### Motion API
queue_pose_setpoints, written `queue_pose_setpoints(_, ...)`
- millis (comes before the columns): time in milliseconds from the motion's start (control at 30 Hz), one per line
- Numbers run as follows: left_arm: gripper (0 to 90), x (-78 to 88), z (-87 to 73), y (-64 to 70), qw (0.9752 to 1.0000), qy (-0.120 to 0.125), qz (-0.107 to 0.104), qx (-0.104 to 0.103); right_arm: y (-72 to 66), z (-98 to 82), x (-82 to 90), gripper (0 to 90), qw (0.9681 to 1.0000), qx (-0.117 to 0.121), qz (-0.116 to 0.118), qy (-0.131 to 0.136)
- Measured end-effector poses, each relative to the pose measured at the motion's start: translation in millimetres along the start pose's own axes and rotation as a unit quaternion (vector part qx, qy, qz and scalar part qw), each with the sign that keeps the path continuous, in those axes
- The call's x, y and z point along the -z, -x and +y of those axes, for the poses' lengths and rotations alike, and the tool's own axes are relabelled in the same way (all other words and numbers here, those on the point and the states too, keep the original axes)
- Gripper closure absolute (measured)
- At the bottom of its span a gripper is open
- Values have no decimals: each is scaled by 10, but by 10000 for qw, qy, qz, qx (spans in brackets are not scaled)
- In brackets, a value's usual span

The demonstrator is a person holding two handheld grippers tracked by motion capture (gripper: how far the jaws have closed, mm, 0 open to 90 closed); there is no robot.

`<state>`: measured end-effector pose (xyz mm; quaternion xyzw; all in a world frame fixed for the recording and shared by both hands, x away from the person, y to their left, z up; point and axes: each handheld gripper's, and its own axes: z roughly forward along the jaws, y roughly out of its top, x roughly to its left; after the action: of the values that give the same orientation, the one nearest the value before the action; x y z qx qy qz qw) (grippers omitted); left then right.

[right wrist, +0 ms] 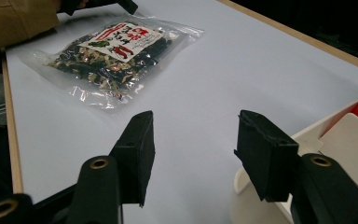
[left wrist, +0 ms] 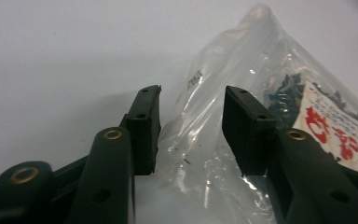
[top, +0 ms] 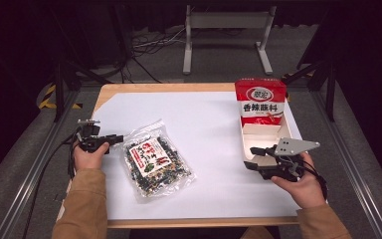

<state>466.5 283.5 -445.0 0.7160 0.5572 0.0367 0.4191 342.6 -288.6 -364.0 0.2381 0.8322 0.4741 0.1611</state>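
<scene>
A clear plastic bag [top: 156, 162] of dark dried bits with a red-and-white label lies left of centre on the white table top [top: 209, 124]. My left gripper [top: 117, 138] sits at the bag's upper left corner. In the left gripper view the bag's clear edge [left wrist: 200, 140] lies between the two jaws of that gripper [left wrist: 191, 112], and a gap shows on each side of it. My right gripper [top: 253, 157] is open and empty beside the near left corner of a red-and-white carton [top: 261, 107]. The right gripper view looks past its jaws [right wrist: 193, 140] toward the bag [right wrist: 116, 51].
The carton lies open with its white inside [right wrist: 354, 135] facing up, close to the right jaw. A wooden table edge [top: 169, 87] runs along the back. A metal frame [top: 226, 22] and cables lie on the floor beyond.
</scene>
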Motion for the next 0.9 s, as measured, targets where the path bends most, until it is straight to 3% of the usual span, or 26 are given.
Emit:
queue_pose_setpoints(600, 821, -36, -1, 27, 9978, -199, 625, -97, -24, -2, -27, 460, 10000, 44, 46, -18)
queue_pose_setpoints(767, 895, -17, 0, 36, 9977, -207, 625, -145, -24, -2, -22, 460, 10000, 67, 38, -5)
queue_pose_setpoints(900, 900, 4, 0, 48, 9979, -122, 615, -167, -27, -2, -23, 460, 10000, 58, 46, 10)
